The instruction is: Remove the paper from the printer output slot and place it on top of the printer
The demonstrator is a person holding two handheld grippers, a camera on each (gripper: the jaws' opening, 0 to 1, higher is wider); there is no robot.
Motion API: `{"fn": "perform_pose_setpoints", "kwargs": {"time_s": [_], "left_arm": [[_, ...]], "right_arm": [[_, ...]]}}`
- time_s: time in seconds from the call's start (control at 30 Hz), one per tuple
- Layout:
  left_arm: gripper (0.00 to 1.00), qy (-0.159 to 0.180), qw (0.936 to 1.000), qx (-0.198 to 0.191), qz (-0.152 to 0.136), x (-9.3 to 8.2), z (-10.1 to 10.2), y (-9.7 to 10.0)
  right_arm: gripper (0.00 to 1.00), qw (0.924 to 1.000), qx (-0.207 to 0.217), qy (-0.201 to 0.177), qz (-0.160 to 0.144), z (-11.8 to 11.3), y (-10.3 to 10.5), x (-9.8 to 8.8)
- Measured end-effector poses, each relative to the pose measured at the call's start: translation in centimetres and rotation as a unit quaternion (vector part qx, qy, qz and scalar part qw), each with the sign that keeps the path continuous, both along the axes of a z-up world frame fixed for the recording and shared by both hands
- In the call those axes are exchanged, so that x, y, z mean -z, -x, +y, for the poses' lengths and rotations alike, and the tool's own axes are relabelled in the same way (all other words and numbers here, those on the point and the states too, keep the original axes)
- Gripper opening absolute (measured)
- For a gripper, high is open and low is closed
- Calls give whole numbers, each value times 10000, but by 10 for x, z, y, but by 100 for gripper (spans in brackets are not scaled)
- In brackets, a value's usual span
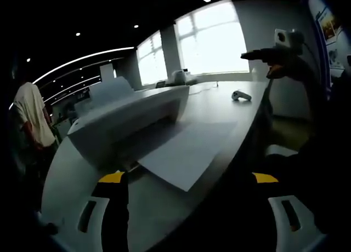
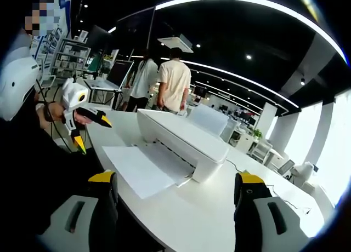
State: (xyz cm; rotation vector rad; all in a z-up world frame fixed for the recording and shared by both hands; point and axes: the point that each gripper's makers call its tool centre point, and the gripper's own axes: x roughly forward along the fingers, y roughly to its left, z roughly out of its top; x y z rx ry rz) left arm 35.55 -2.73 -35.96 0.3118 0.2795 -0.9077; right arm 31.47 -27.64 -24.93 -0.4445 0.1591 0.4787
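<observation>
One white printer (image 2: 184,139) sits on the pale curved tabletop (image 2: 219,213), and one sheet of paper (image 2: 145,167) lies in its output slot, sticking out flat over the tabletop in front of the printer. In the left gripper view the same paper (image 1: 189,153) and printer (image 1: 129,118) show, with a small white object (image 1: 241,95) lying farther along the tabletop (image 1: 230,107) beyond the printer. Two people (image 2: 164,79) stand behind the printer. The left claw (image 1: 186,181) has its jaws wide apart, short of the paper's near edge and holding nothing. The right claw (image 2: 175,183) is likewise spread apart and empty, just before the paper. Nothing lies between either claw and the paper.
</observation>
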Motion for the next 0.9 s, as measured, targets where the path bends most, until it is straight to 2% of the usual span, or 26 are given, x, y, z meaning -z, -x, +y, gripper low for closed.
{"fn": "perform_pose_setpoints", "kwargs": {"time_s": [0.9], "left_arm": [[92, 11, 10000, 9, -4, 1, 0, 0]], "right_arm": [[83, 10000, 22, 16, -14, -1, 1, -1]]}}
